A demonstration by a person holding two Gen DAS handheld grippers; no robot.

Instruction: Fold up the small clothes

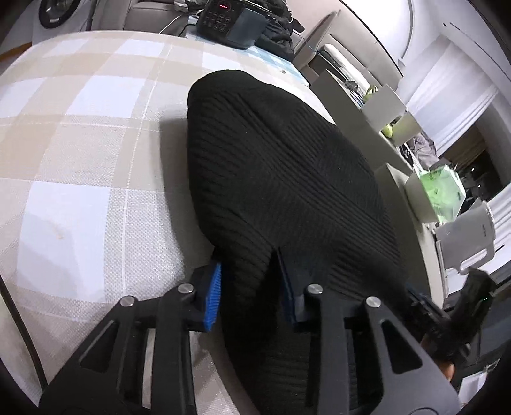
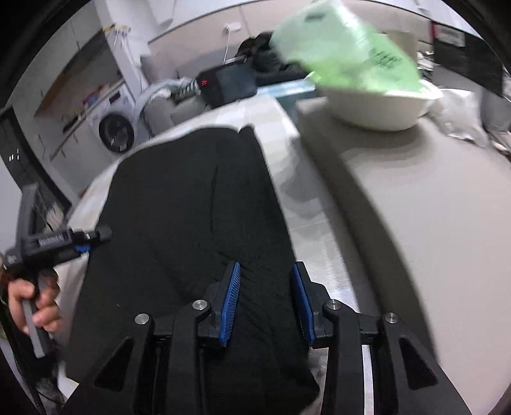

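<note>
Beside the black garment (image 2: 191, 223), a white bowl (image 2: 380, 108) holds green packaging (image 2: 345, 48).

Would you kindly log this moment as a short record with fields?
garment: black ribbed knit, lying on the checked tablecloth
left gripper: open, pads astride the near hem
right gripper: open, over the garment's near right edge
background: dark appliance with red display, white bowl
view quality: right wrist view blurred

The garment (image 1: 281, 178) lies on the checked cloth (image 1: 89, 153), with the appliance (image 1: 230, 19) behind it
</note>
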